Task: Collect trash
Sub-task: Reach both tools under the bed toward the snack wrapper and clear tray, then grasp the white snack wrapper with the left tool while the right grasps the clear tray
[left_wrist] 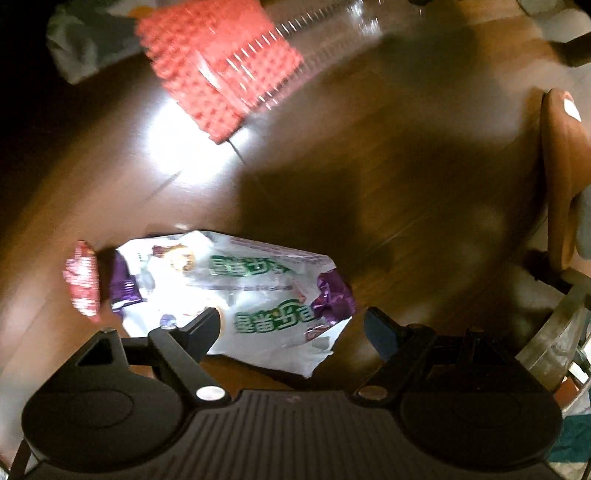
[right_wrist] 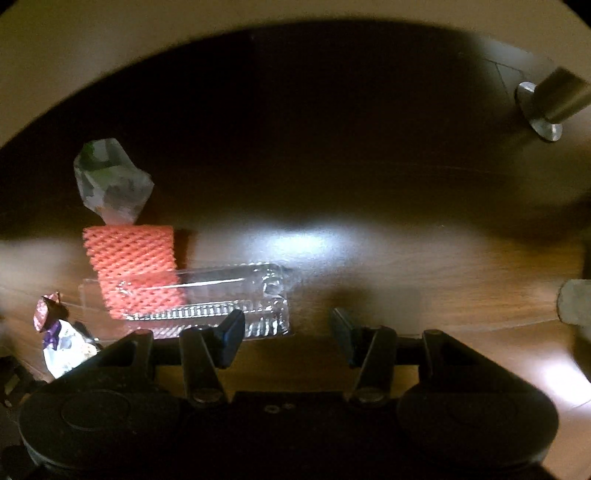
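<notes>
A white and purple snack wrapper (left_wrist: 236,291) with green print lies on the dark wooden table, just ahead of my open left gripper (left_wrist: 291,325); its left finger overlaps the wrapper's near edge. A small red candy wrapper (left_wrist: 83,282) lies left of it. Farther off lie a red foam net (left_wrist: 218,70), a clear plastic tray (left_wrist: 332,33) and a crumpled clear bag (left_wrist: 85,44). My right gripper (right_wrist: 286,332) is open and empty, just in front of the clear tray (right_wrist: 229,299). The red net (right_wrist: 135,266) rests partly in that tray, with the crumpled bag (right_wrist: 110,181) behind.
An orange chair back (left_wrist: 561,177) stands at the table's right side in the left wrist view. A metal cylinder (right_wrist: 550,107) stands at the far right in the right wrist view. The snack wrapper (right_wrist: 62,347) and candy wrapper (right_wrist: 46,310) show at that view's lower left.
</notes>
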### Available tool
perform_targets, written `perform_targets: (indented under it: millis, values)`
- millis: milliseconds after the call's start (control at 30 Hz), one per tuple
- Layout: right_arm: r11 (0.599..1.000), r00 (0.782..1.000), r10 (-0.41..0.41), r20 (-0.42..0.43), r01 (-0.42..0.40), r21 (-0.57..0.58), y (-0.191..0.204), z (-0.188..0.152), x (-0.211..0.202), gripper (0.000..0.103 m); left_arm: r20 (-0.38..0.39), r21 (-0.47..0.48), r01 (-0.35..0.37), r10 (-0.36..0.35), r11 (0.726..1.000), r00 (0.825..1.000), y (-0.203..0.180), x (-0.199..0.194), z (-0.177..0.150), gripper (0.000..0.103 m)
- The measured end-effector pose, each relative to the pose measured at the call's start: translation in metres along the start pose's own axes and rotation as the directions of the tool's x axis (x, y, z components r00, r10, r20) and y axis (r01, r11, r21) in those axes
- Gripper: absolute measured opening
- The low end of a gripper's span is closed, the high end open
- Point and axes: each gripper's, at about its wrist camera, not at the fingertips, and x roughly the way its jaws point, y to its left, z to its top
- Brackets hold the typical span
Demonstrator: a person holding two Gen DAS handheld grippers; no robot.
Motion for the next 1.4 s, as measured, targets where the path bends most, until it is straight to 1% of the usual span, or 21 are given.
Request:
perform_targets:
  millis: [100,200,400,533,567,600,633,667,700,733,867,933,1067,1200,1333,1400]
  values:
    - [1.000,1.000,0.008,0.000,-0.008,-0.008,0.000,0.002,0.010,0.050,-0.005,0.006,-0.008,0.008,1.000,1.000,-0.002,0.012,0.003,0.085]
    - [0.999,1.000,0.013,0.006,-0.013,-0.034,0.005,0.005,0.018,0.050,-0.016,-0.020,-0.004,0.004,1.000,1.000,0.000,0.024,0.005,0.085]
    - [0.998,1.000,-0.007,0.005,0.007,-0.066,0.012,0.010,0.036,0.050,-0.018,-0.046,0.012,-0.013,0.999,1.000,0.005,0.035,0.005,0.084]
    - [0.997,1.000,-0.018,0.009,0.019,-0.076,0.014,0.011,0.041,0.047,-0.012,-0.067,0.027,-0.028,0.997,1.000,0.005,0.042,0.006,0.075]
    - [0.996,0.999,-0.031,0.012,0.032,-0.083,0.016,0.012,0.042,0.046,-0.014,-0.069,0.031,-0.032,0.997,0.999,0.005,0.044,0.006,0.069]
    - [0.995,0.999,-0.038,0.013,0.039,-0.089,0.016,0.011,0.042,0.045,-0.018,-0.071,0.033,-0.034,0.997,0.999,0.005,0.045,0.006,0.060]
    - [0.995,0.999,-0.037,0.009,0.038,-0.090,0.016,0.012,0.043,0.036,-0.023,-0.071,0.030,-0.032,0.997,0.999,0.004,0.047,0.007,0.056]
    - [0.995,0.999,-0.037,0.007,0.038,-0.091,0.017,0.012,0.044,0.020,-0.027,-0.070,0.031,-0.033,0.997,0.999,0.004,0.050,0.005,0.050]
    - [0.995,0.999,-0.042,0.006,0.042,-0.093,0.018,0.012,0.045,0.020,-0.028,-0.071,0.035,-0.037,0.997,0.999,0.005,0.051,0.005,0.044]
    - [0.995,0.999,-0.043,0.008,0.043,-0.093,0.018,0.013,0.046,0.020,-0.024,-0.075,0.037,-0.039,0.997,0.999,0.002,0.056,0.003,0.041]
    - [0.994,0.999,-0.038,0.020,0.040,-0.104,0.019,0.013,0.039,0.017,0.005,-0.080,0.039,-0.038,0.996,0.999,0.003,0.052,0.003,0.039]
    - [0.995,1.000,-0.019,0.024,0.021,-0.100,0.018,0.011,0.033,0.016,0.022,-0.083,0.037,-0.035,0.996,0.999,0.005,0.047,0.002,0.039]
    - [0.997,0.999,-0.011,0.040,0.015,-0.081,0.017,0.006,0.012,0.013,0.038,-0.112,0.048,-0.044,0.993,0.998,0.010,0.035,0.001,0.039]
    - [0.996,0.999,-0.013,0.046,0.016,-0.084,0.023,-0.003,-0.009,0.013,0.054,-0.118,0.063,-0.057,0.991,0.997,0.014,0.014,-0.002,0.038]
    - [0.998,0.997,-0.013,0.070,0.018,-0.068,0.026,-0.010,-0.032,0.013,0.086,-0.143,0.114,-0.102,0.983,0.991,0.015,-0.014,-0.002,0.038]
    - [0.999,0.997,-0.016,0.078,0.020,-0.047,0.028,-0.016,-0.047,0.013,0.101,-0.132,0.124,-0.111,0.984,0.989,0.015,-0.030,-0.002,0.038]
